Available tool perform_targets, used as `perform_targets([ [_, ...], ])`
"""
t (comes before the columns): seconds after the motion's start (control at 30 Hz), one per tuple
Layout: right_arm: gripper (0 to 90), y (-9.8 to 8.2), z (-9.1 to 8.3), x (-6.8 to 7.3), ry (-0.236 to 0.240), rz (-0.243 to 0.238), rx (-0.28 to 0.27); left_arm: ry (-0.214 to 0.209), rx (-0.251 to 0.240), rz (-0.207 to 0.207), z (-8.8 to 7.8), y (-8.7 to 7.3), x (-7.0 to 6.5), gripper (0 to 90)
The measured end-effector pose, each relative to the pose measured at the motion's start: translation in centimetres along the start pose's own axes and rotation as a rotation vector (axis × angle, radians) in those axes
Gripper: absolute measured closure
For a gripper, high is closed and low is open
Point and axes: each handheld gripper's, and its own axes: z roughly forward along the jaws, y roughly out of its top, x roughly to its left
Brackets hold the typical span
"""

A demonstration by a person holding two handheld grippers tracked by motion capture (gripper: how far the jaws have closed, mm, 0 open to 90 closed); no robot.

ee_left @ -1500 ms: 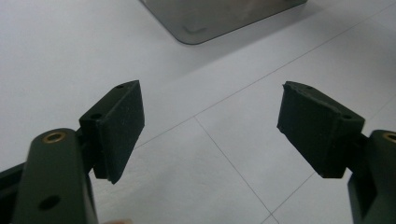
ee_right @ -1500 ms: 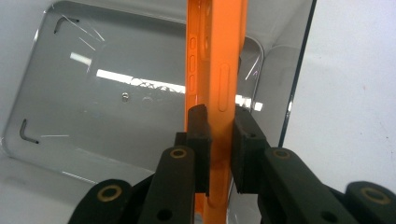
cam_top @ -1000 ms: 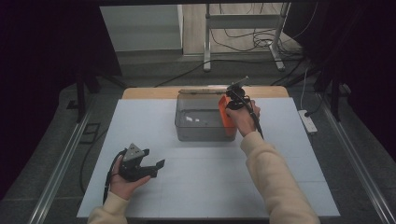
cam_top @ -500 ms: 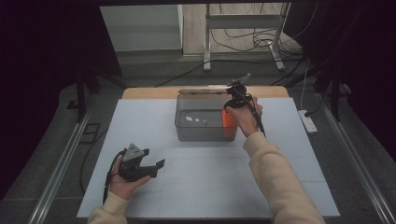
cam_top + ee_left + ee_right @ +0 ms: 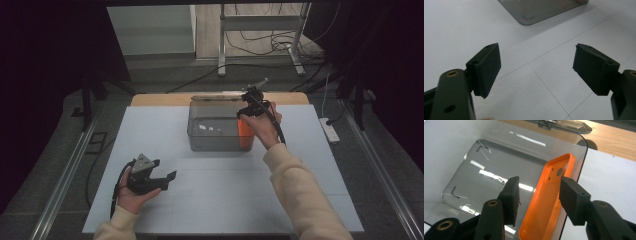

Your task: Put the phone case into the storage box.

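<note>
Inside—1 orange phone case (image 5: pixel 544 202), 1 clear box (image 5: pixel 474 150).

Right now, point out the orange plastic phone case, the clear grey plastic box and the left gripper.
orange plastic phone case (image 5: pixel 544 202): right gripper view, its inner back panel.
clear grey plastic box (image 5: pixel 212 140): high view, its near wall.
left gripper (image 5: pixel 536 67): left gripper view, midway between its open jaws.

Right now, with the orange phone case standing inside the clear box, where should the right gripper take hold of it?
Grip the orange phone case on its raised upper long edge, coming from above. It stands on edge against a wall of the clear box, so one jaw must slip between case and wall. The right gripper hangs open above it.
</note>
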Motion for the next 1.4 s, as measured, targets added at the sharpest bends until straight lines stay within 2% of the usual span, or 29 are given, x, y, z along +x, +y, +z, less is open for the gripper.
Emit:
perform_targets([
  [0.3, 43.2, -0.2, -0.8, 0.3, 0.016, -0.009, -0.032, 0.0, 0.0, 0.0, 0.0, 0.0, 0.0, 22.2],
  [0.43, 40.6, -0.4, -1.2, 0.3, 0.048, -0.005, -0.037, -0.001, 0.002, 0.001, 0.0, 0.0, 0.0, 22.2],
  [0.63, 36.6, -0.9, -1.8, 0.2, 0.065, -0.029, -0.048, 0.0, 0.003, 0.003, 0.0, 0.0, 0.0, 22.2],
  [0.77, 35.5, -1.5, -2.2, 0.2, 0.098, -0.039, -0.071, -0.001, 0.0, -0.001, 0.0, 0.0, 0.0, 22.2],
  [0.93, 33.8, -2.1, -2.9, 0.2, 0.125, -0.084, -0.093, -0.003, 0.001, -0.004, 0.2, 0.1, 0.2, 22.1],
  [1.07, 33.2, -2.5, -3.5, 0.0, 0.146, -0.099, -0.11, -0.01, -0.001, -0.009, 0.2, 0.1, 0.2, 22.0],
  [1.4, 29.2, -4.2, -3.9, -0.8, 0.186, -0.169, -0.148, -0.007, 0.003, -0.011, 0.1, -0.2, 0.2, 21.6],
])
